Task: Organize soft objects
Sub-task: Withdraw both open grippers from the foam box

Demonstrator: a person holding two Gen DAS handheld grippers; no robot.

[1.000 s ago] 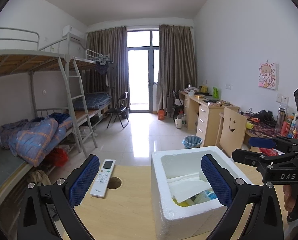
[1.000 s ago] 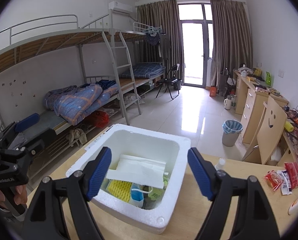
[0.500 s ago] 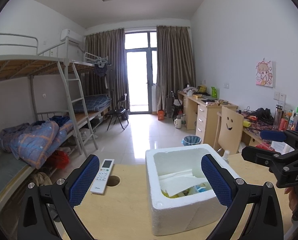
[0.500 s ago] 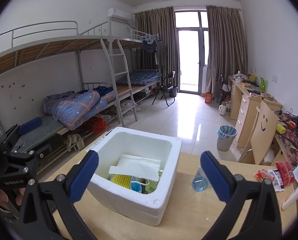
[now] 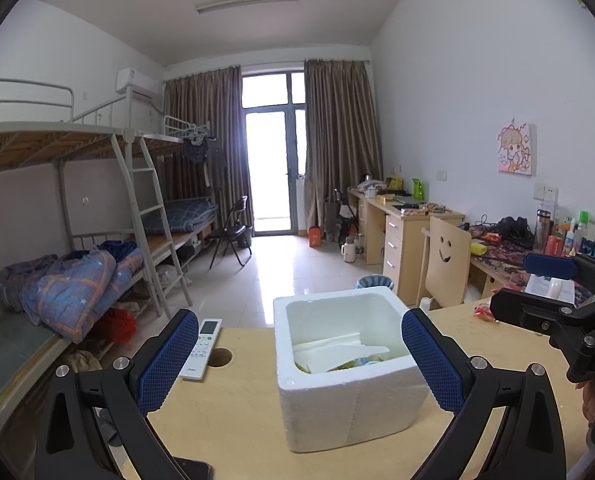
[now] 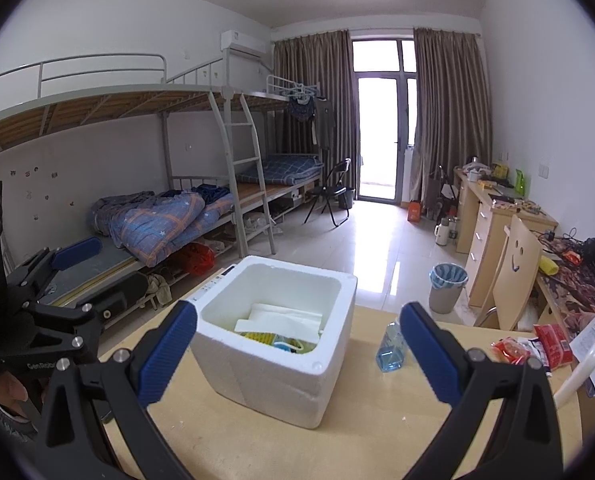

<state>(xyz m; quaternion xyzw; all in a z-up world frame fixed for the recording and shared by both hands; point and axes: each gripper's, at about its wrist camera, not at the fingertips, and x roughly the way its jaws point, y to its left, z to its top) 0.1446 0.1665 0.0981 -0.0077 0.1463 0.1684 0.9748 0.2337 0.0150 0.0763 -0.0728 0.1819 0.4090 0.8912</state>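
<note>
A white foam box (image 6: 275, 344) sits open on the wooden desk (image 6: 361, 440) in front of you, holding white folded paper (image 6: 281, 318) on top of a yellow textured item (image 6: 257, 337) and some blue and green pieces that are too small to identify. Only your right camera shows those colours, along with a small blue bottle (image 6: 391, 346) just right of the box and red snack packets (image 6: 537, 344) further right. Only your left camera shows a white remote control (image 5: 200, 349) left of the box, beside a round hole in the desk. Your left gripper (image 5: 299, 360) and right gripper (image 6: 297, 352) both have jaws spread wide, holding nothing. Compared with a second ago, both have pulled back, and the box looks smaller.
</note>
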